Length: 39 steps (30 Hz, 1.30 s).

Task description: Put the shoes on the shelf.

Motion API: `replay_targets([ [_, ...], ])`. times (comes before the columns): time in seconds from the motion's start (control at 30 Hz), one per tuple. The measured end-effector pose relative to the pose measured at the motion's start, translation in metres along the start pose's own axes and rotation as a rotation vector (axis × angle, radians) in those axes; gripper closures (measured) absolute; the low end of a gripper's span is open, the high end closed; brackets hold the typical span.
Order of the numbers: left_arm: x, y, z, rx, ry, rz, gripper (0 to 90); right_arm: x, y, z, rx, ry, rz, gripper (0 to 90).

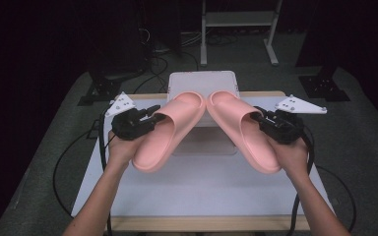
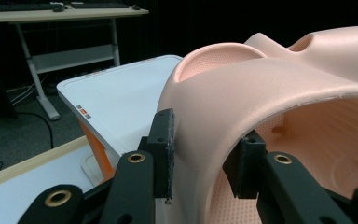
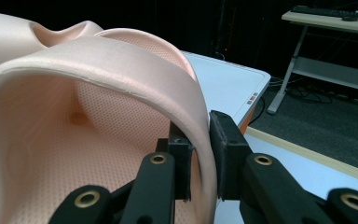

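Two pink foam slippers hang in the air above the table, toes meeting over a white box. The left slipper (image 1: 170,128) is held by my left gripper (image 1: 153,118), which is shut on the outer side of its strap (image 2: 242,98); one pad (image 2: 164,140) sits outside the strap and the other inside. My right gripper (image 1: 259,118) is shut on the strap (image 3: 121,70) of the right slipper (image 1: 241,130) in the same way, a pad (image 3: 226,149) on each face. The heels slope down toward me.
A white box (image 1: 203,83) with an orange side (image 2: 93,144) stands at the table's far middle, under the toes. The white tabletop (image 1: 197,189) has a wooden edge. Cables trail off both sides; a metal desk frame (image 1: 238,22) stands behind.
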State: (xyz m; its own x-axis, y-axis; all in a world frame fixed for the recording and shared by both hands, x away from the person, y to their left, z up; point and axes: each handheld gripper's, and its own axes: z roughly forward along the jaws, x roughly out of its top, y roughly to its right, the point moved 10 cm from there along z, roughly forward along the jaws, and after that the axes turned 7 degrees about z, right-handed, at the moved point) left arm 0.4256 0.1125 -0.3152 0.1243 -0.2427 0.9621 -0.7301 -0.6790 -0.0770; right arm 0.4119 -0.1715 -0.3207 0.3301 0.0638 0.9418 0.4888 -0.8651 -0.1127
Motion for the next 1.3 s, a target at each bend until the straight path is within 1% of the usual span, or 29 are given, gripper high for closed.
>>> replay_targets([
  [0.27,0.005,-0.007,0.006,0.007,-0.011,0.002,66.5,0.007,0.005,0.007,-0.007,-0.008,0.003,78.7],
  [0.37,0.007,-0.011,0.009,0.008,-0.011,-0.005,66.5,0.01,0.007,0.011,-0.009,-0.013,0.007,78.7],
  [0.73,0.012,-0.02,0.017,0.019,-0.023,-0.001,66.5,0.017,0.013,0.022,-0.017,-0.01,0.008,78.6],
  [0.8,0.013,-0.021,0.019,0.02,-0.022,-0.004,66.5,0.018,0.014,0.023,-0.017,-0.011,0.016,78.6],
  [0.9,0.014,-0.024,0.02,0.024,-0.027,0.002,66.5,0.021,0.015,0.026,-0.023,-0.012,0.015,78.6],
  [1.17,0.017,-0.03,0.026,0.032,-0.031,-0.001,66.5,0.026,0.019,0.033,-0.034,-0.015,0.018,78.4],
  [1.3,0.016,-0.034,0.031,0.033,-0.037,-0.013,66.5,0.026,0.02,0.036,-0.037,-0.022,0.021,78.3],
])
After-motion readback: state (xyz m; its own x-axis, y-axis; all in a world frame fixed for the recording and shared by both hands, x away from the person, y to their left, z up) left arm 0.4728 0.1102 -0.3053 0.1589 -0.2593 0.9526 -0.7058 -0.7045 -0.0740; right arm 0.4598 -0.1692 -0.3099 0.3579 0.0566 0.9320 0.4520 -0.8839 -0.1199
